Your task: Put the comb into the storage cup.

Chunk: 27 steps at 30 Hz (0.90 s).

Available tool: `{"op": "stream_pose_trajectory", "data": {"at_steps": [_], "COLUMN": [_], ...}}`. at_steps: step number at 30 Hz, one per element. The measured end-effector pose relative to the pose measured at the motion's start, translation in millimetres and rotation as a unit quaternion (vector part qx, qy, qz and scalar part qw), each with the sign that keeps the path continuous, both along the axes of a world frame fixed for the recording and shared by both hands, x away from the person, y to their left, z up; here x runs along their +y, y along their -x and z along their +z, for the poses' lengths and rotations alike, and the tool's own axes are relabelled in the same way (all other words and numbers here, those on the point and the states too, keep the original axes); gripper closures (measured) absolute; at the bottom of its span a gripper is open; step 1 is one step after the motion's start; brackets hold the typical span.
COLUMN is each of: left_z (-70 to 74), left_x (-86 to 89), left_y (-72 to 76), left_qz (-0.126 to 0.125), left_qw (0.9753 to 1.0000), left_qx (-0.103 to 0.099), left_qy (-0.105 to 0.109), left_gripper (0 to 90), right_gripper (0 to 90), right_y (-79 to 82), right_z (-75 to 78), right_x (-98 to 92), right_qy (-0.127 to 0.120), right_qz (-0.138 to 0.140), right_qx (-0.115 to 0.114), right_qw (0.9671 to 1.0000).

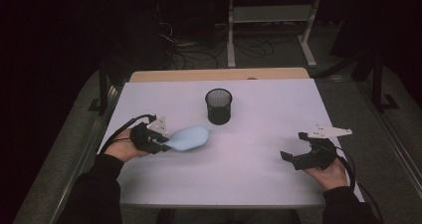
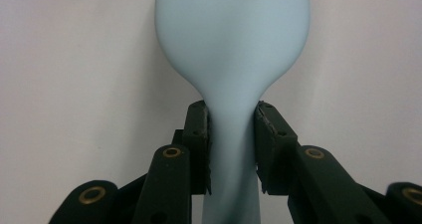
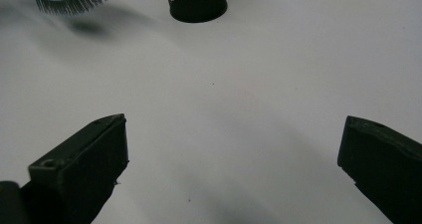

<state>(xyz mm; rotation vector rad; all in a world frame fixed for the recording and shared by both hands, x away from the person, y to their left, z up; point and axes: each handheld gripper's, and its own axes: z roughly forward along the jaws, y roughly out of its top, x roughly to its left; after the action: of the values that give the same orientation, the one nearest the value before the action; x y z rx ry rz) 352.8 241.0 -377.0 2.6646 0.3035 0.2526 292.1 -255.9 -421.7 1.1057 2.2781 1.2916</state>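
A pale blue hairbrush (image 1: 189, 137) hangs just above the white table (image 1: 239, 174) at the left, its back up and its bristles (image 3: 74, 4) pointing down. My left gripper (image 1: 163, 140) is shut on its narrow handle (image 2: 231, 149), with a jaw pressed against each side. A black mesh cup (image 1: 218, 106) stands upright at the middle back, a short way right of the brush head. My right gripper (image 1: 293, 147) rests low at the right side of the table, open, with nothing between its jaws (image 3: 234, 169).
Behind the white sheet a strip of wooden table edge (image 1: 219, 74) shows. Beyond it are the legs of a metal frame (image 1: 231, 35) and loose cables (image 1: 199, 50) on the dark floor. The table ends close to both hands at the front.
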Motion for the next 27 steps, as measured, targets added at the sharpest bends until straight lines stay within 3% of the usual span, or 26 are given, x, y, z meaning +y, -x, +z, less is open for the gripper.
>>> {"op": "stream_pose_trajectory", "data": {"at_steps": [27], "left_z": [45.7], "left_x": [-13.4], "left_y": [0.1], "left_qz": [-0.016], "left_qw": [0.9986], "left_qx": [-0.036], "left_qy": [0.035], "left_gripper": [70.7], "right_gripper": [0.0], "right_y": [0.0], "right_z": [0.4], "right_x": [-0.5], "right_qy": [-0.002], "right_qz": [0.001], "right_qx": [-0.001], "right_qw": [1.0000]}}
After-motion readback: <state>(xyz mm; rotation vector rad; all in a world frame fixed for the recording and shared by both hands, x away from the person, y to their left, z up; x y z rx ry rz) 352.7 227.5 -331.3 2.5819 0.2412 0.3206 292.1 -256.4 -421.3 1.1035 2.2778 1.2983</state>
